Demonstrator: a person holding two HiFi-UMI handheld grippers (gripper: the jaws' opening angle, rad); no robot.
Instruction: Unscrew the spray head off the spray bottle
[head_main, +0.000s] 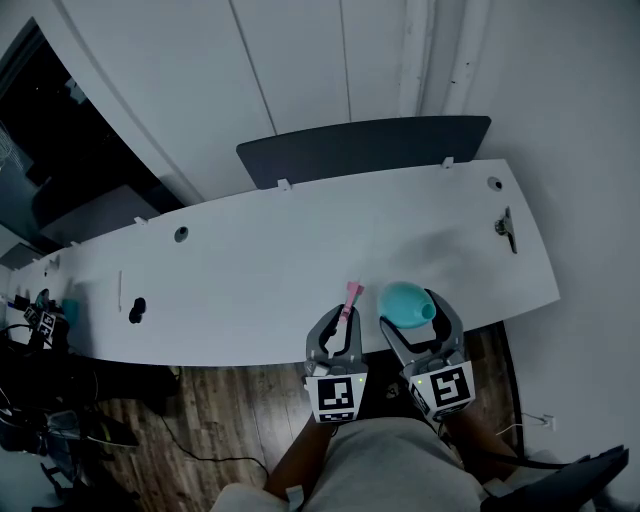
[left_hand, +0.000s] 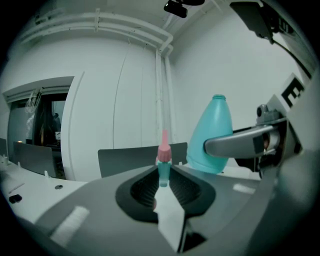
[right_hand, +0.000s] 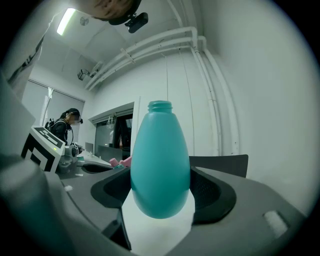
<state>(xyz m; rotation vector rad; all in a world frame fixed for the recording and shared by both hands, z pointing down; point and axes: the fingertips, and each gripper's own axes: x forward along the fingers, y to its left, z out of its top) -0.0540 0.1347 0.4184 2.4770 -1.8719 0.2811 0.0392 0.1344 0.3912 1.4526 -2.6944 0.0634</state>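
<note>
The left gripper (head_main: 343, 318) and right gripper (head_main: 412, 312) are held side by side, close but apart, both pointing about level. The left jaws are nearly together, clamped on the spray head (left_hand: 163, 159), which sticks up past their tips. The right jaws stand wide, pressing both sides of the bottle (right_hand: 160, 165). Both forearms (head_main: 300, 458) run back behind the jaws.

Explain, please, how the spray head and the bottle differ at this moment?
The spray head is slim with a pink tip; the bottle is broad and all teal. The spray head sits in the left claw, jaws nearly together; the bottle fills the right claw, jaws wide apart. Both are gripped, upright, and separated: the bottle's neck is open.
</note>
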